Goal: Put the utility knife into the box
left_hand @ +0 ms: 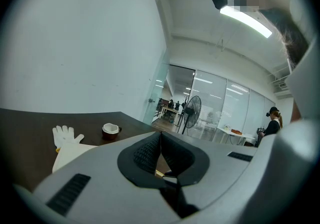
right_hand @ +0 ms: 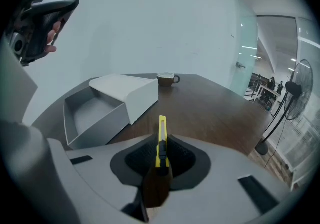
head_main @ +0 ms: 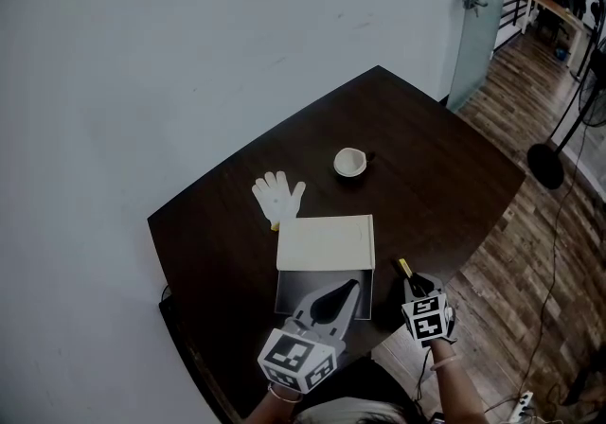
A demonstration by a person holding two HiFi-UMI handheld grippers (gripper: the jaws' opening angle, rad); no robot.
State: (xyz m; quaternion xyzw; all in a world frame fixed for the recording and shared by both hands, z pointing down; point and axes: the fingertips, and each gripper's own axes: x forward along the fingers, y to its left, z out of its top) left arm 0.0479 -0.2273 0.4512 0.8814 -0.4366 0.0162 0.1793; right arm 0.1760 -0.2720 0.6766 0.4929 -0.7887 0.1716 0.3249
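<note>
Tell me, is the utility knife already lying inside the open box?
No, the utility knife sits clamped in the right gripper, outside the empty box.

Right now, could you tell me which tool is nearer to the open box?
Left. The left tool hangs above the open box; the right tool, gripping the knife, is off to that box's right, over the table.

A white glove (head_main: 277,195) lies near a cup (head_main: 350,163) on the dark table (head_main: 445,176), a fan (left_hand: 192,110) standing beyond.
</note>
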